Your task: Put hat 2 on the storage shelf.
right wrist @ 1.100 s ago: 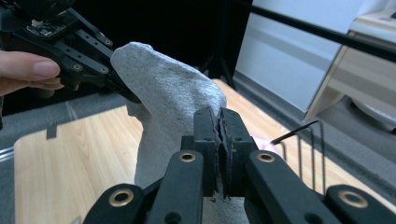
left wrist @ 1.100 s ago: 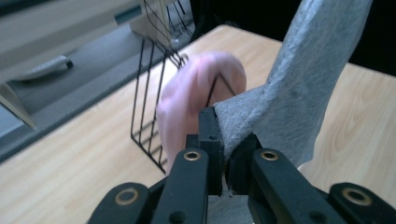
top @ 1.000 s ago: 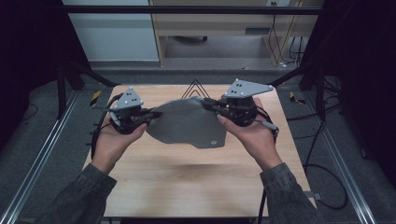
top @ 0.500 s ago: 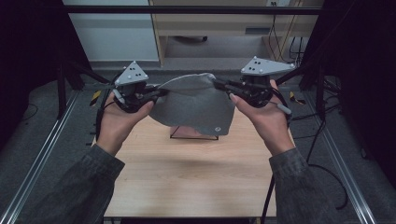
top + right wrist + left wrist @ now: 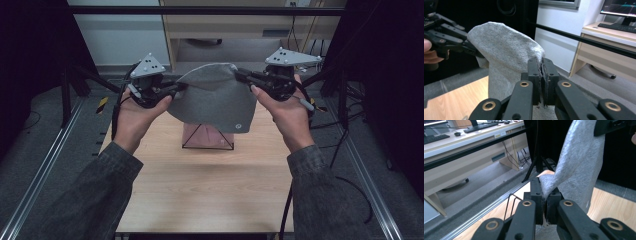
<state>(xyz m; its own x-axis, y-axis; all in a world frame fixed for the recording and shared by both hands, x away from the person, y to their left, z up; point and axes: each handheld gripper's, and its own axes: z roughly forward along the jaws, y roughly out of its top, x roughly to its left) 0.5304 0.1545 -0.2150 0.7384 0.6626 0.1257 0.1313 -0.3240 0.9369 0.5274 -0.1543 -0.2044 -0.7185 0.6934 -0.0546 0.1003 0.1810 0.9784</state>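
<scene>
A grey knit beanie [image 5: 215, 97] hangs in the air above the wooden table [image 5: 210, 190], stretched between both grippers. My left gripper [image 5: 177, 87] is shut on the beanie's left edge, and the grey cloth [image 5: 576, 165] is pinched between its jaws in the left gripper view. My right gripper [image 5: 242, 75] is shut on the beanie's right edge; the fabric [image 5: 506, 52] rises beside its closed jaws in the right gripper view. A small round logo [image 5: 239, 126] marks the lower right of the beanie. A thin black wire stand [image 5: 207, 140] with a pinkish item in it sits on the table beneath the beanie, partly hidden.
Dark frame posts [image 5: 67, 95] stand at both sides of the table, and a metal rail [image 5: 45, 170] runs along the left. A pale desk with a keyboard [image 5: 477, 127] lies beyond the table. Cables trail on the floor at the right.
Both grippers have lifted the beanie higher off the table and spread it wider. The wire stand under it has come into sight.
</scene>
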